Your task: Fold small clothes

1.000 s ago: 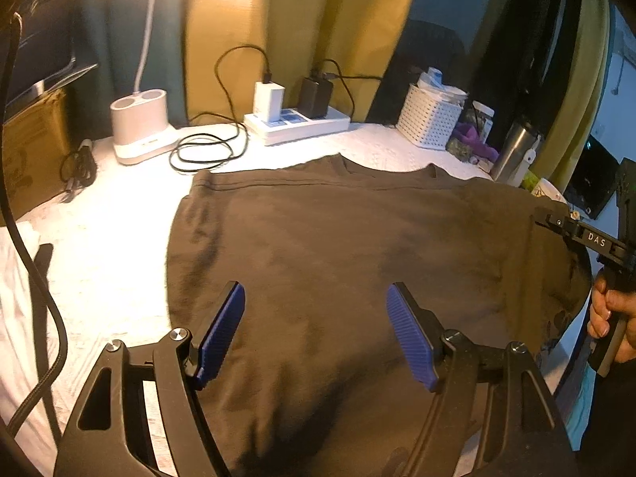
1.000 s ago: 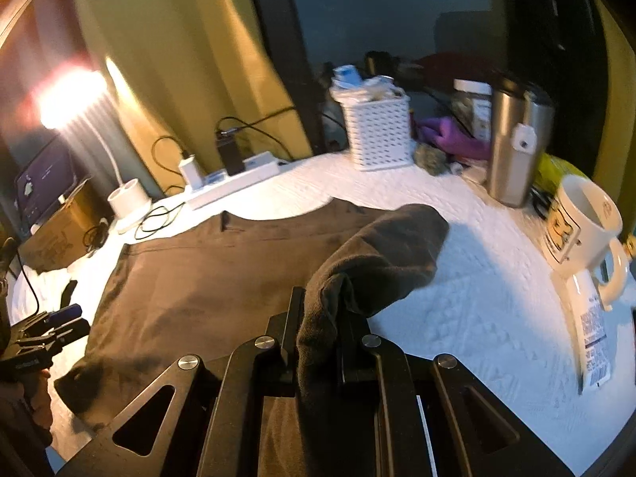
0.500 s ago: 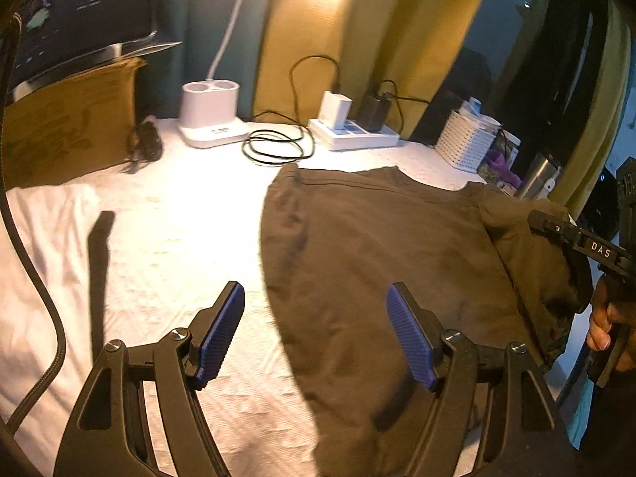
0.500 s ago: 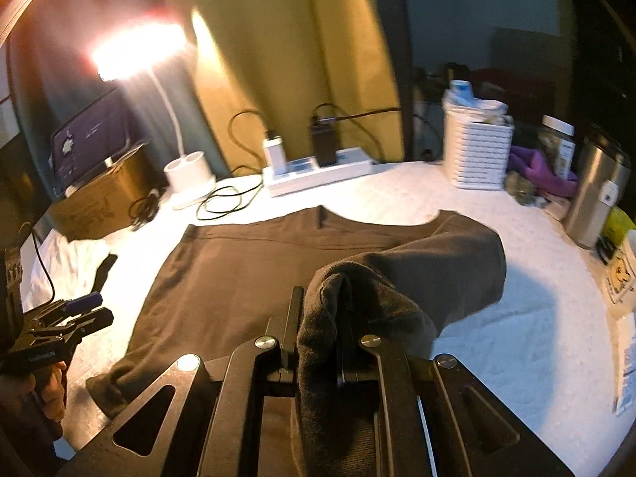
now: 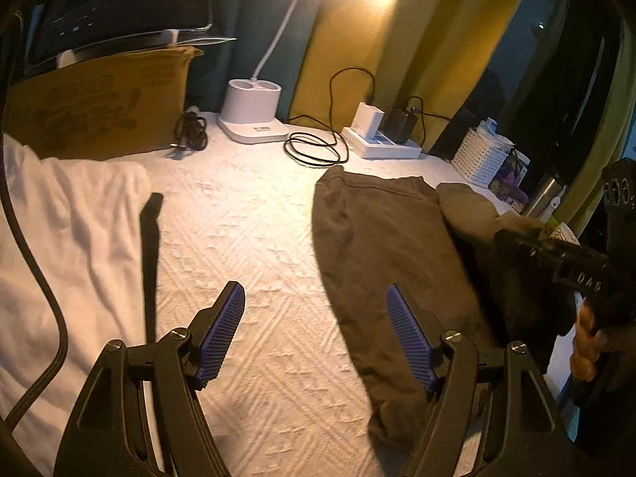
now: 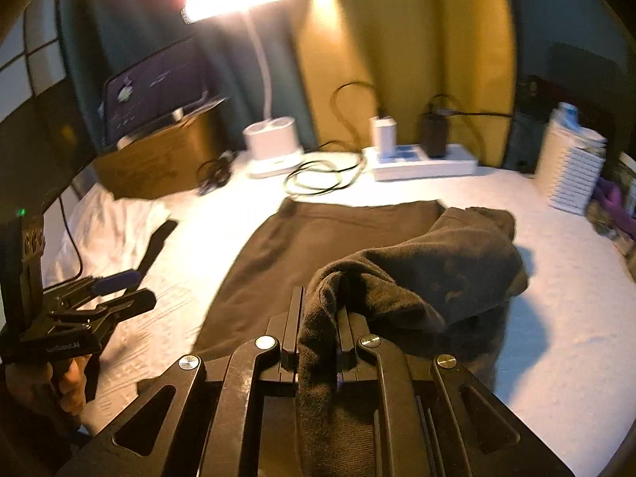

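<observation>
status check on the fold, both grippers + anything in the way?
Left gripper open, over bare bedding beside the shirt. Right gripper shut on brown shirt, its right side lifted over the middle. White cloth left, apart from shirt.

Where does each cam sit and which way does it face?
Left wrist: on the open left claw, facing across the white bedding toward the lamp base; own blue fingers show.
Right wrist: on the right claw, shut on the brown shirt; left claw at the edge.
Shared: shirt, lamp base, power strip.

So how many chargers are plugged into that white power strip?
2, side by side on the white power strip by the yellow curtain: a white charger block at its left end and a black charger block right of it.
</observation>
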The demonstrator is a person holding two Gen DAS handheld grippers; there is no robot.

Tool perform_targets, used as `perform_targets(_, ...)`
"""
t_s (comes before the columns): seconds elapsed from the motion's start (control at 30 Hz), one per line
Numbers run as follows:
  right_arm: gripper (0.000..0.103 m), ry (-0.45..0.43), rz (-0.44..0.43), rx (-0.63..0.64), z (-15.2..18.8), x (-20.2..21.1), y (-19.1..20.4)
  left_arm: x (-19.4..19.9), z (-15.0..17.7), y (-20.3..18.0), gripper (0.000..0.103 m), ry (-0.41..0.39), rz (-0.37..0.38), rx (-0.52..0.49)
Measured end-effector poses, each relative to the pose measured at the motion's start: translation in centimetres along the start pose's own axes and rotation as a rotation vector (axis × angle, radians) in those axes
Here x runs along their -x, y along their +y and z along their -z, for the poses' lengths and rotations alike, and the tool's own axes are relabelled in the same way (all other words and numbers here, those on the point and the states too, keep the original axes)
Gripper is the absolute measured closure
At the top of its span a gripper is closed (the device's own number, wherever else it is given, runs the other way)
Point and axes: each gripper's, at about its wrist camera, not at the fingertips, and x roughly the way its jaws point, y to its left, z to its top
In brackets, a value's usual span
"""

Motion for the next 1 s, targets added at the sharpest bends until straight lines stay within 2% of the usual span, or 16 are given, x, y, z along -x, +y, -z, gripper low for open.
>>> perform_targets(0.3, 0.095, 0.071, -0.108, 0.088, 0.9, -3.2, 6.0, 1.4, 0.9, 1.4, 0.029, -0.011, -0.006, 0.021)
perform_targets(0.53, 0.095, 0.171, -0.173, 0.098, 3.7, -5.4, 8.9, 2.2, 1.5, 1.5, 0.029, -0.014, -0.017, 0.027)
perform_targets(0.6, 0.095, 0.193, -0.167, 0.104, 4.4, -5.9, 9.4, 2.4, 1.6, 1.7, 0.029, -0.015, -0.025, 0.032)
perform_targets(0.83, 0.094, 0.185, -0.169, 0.124, 4.7, -4.0, 9.5, 3.0, 1.4, 1.3, 0.029, -0.024, -0.054, 0.021)
perform_targets(1.0, 0.094, 0.168, -0.171, 0.134, 4.7, -2.2, 8.7, 3.0, 0.8, -0.3, 0.029, -0.025, -0.054, -0.010)
